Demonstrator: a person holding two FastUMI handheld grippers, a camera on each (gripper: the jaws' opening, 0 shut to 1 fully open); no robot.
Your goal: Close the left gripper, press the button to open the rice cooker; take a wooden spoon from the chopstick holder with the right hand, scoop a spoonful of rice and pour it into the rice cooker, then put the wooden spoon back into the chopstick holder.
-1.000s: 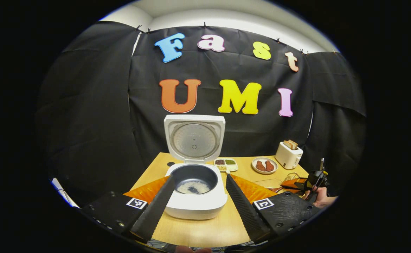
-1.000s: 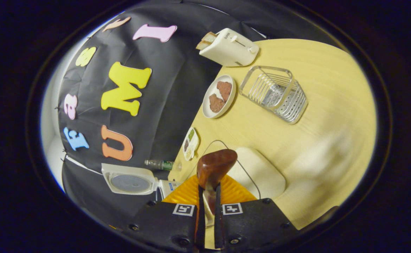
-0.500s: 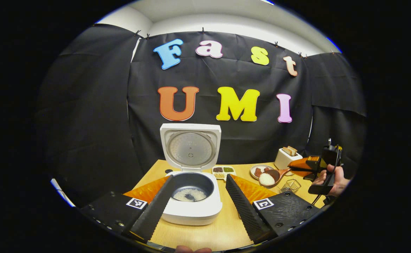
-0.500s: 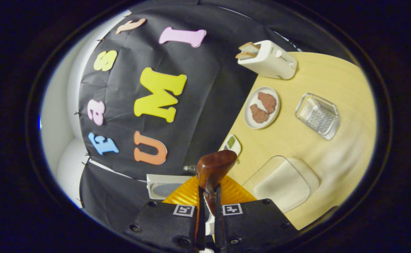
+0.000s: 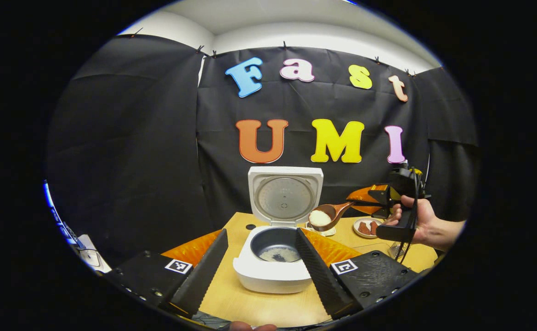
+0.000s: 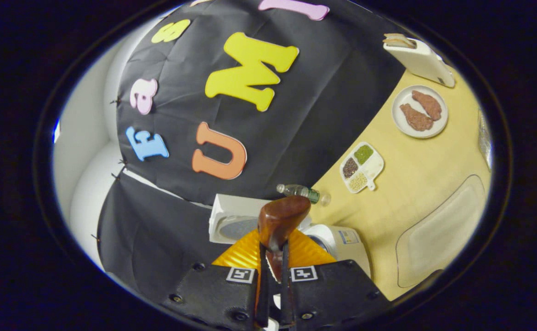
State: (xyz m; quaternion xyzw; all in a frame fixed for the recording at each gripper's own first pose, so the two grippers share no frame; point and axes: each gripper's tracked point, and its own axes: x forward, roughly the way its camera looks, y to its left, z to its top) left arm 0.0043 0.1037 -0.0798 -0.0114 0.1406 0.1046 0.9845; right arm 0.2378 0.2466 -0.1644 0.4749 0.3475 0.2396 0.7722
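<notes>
Right gripper (image 6: 273,276) clamps wooden spoon (image 6: 279,220) (rice-laden, seemingly) — left gripper (image 5: 261,257) agape.

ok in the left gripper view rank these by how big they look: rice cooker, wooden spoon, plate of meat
1. rice cooker, by far the largest, lid up.
2. wooden spoon, bowl full of rice, held by the right tool.
3. plate of meat, smallest, though it sits farther back and is partly hidden, so that is unsure.

White rice cooker (image 5: 273,271) w/ dark pot, brown wooden spoon (image 5: 330,214) (white rice), pale wood table (image 5: 259,308).
</notes>
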